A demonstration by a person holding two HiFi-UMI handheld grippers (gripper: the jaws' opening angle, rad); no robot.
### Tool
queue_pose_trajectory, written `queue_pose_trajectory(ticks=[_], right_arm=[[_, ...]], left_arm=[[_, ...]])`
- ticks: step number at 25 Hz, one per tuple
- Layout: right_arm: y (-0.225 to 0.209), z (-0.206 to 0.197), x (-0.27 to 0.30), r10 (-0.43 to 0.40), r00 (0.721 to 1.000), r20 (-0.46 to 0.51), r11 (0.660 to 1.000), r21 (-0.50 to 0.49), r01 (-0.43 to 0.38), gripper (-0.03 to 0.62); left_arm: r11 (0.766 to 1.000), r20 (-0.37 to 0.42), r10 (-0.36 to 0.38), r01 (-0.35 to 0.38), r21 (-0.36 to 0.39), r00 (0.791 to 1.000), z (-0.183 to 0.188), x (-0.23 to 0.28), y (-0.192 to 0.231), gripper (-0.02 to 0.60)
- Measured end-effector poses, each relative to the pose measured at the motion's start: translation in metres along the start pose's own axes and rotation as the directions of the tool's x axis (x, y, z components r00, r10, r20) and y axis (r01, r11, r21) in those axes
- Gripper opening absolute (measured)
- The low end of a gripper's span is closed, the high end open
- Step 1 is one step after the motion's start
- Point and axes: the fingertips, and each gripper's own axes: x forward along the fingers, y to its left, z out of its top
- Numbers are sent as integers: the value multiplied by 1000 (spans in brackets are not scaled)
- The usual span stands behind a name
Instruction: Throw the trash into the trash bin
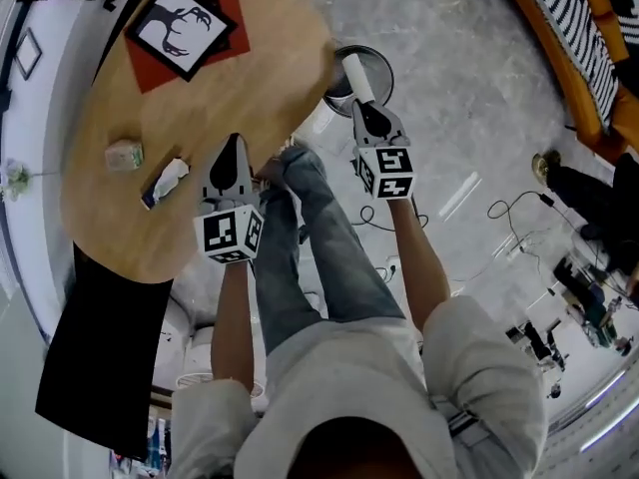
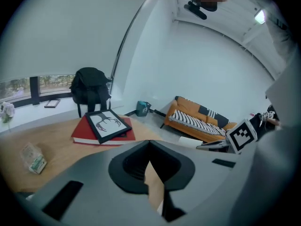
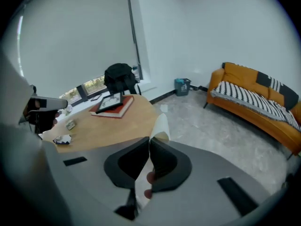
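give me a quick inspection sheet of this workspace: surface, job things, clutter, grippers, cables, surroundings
surface: round wooden table, mostly bare
job's things: white paper held in line with the grey trash bin, which stands on the floor by the table edge; crumpled wrapper and small packet lie on the table
clutter: framed picture lying on a red book
grippers: right gripper shut on the white paper; left gripper shut, nothing between its jaws, near the table edge
cables: loose cables on the floor, apart from the bin
surroundings: orange sofa with a striped cover; black backpack beyond the table
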Motion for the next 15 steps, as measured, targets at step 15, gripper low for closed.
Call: queue_pose_trajectory(ticks=[15], right_arm=[[-91,-119,76,9,955,-297,962,265,73,69]], left_arm=[[993,-75,-81,87,80,994,-8,31,-38,18]])
